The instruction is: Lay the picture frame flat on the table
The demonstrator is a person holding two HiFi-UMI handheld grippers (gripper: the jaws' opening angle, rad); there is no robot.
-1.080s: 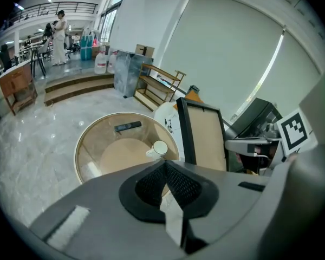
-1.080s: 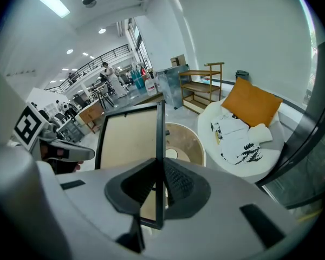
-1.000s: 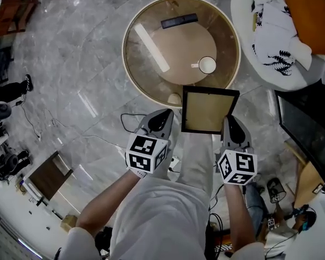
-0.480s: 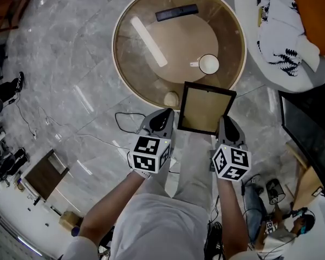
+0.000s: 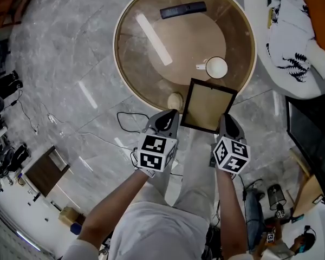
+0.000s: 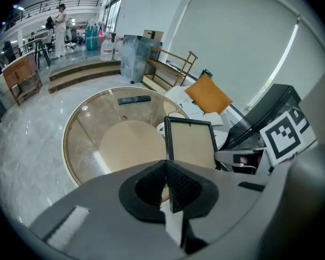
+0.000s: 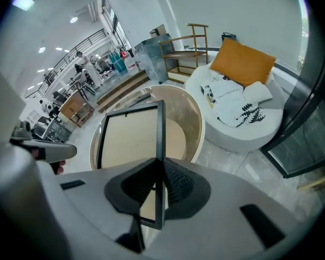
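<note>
A: Where is the frame (image 5: 208,104)?
B: Lower centre, held over the surface's (image 5: 135,64) near rim; the right tool (image 5: 226,119) pinches its right edge.
A: And the left tool (image 5: 171,116)?
B: Pressed together at the frame's left edge; the lower corner is hidden, so contact is unclear.

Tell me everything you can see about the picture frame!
The picture frame is a rectangle with a thin black border round a plain tan panel. It hangs in the air over the near rim of the round glass table, its tan side turned up toward the head camera. The left gripper pinches its left edge, the right gripper its right edge.
</note>
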